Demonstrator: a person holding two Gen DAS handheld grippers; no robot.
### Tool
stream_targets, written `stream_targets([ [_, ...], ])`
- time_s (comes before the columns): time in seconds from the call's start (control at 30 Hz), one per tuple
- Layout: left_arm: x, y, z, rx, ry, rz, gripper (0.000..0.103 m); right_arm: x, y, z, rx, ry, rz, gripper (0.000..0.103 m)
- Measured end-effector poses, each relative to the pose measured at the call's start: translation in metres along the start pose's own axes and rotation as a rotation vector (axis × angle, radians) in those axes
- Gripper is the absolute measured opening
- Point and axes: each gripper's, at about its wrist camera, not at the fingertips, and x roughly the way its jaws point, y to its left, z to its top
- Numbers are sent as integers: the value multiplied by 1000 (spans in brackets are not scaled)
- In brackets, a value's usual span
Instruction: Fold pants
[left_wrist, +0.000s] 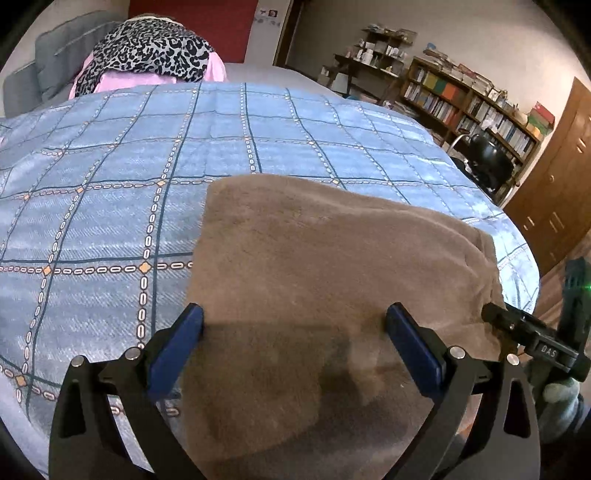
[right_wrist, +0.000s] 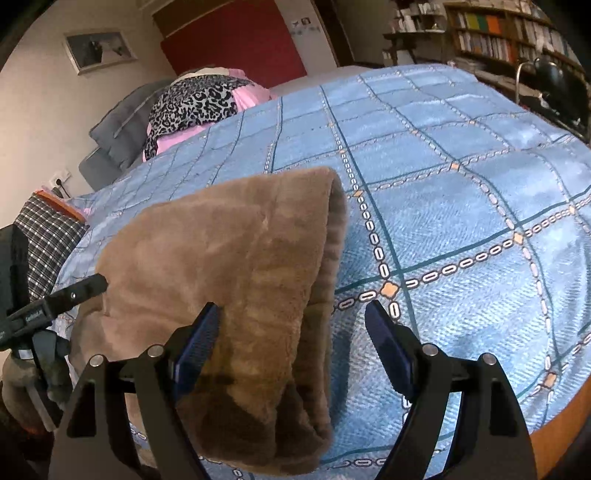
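left gripper (left_wrist: 294, 321): jaws apart | right gripper (right_wrist: 291, 319): jaws apart | pants (left_wrist: 332, 258) folded on bedspread (left_wrist: 110, 166)

Both wrist views look steeply down, close over the same pants (left_wrist: 332, 266) (right_wrist: 229, 266)

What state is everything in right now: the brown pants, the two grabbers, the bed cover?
Brown pants: folded, lying flat on the bed, not gripped.
Left gripper: fingers open, over the pants.
Right gripper: fingers open, straddling the pants' edge.
Blue checked bedspread: spread smooth.
Leopard-print cloth: heaped on pink fabric.
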Motion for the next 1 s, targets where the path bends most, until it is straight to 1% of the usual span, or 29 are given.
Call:
stream_targets([
  [0.03,2,1,1,-1,3,-3,100,1,-1,0,3,0,2,80],
  [0.1,5,3,3,-5,10,-11,100,2,-1,0,2,0,-1,84],
  [0.27,9,6,5,-17,22,-32,100,6,-4,2,16,11,20,84],
  [0.47,15,17,7,-50,44,-72,100,16,-16,1,94,53,100,84],
  [0.7,20,22,9,-53,63,-81,100,33,-29,-8,203,126,218,84],
  [0.77,22,26,9,-66,70,-93,100,37,-27,-11,203,143,239,85],
  [0.83,27,30,9,-81,83,-117,100,41,-22,-12,175,152,240,86],
  [0.9,31,35,10,-102,93,-148,100,44,-17,-12,153,152,253,81],
  [1.0,33,40,10,-124,97,-189,100,45,-13,-12,150,155,282,68],
])
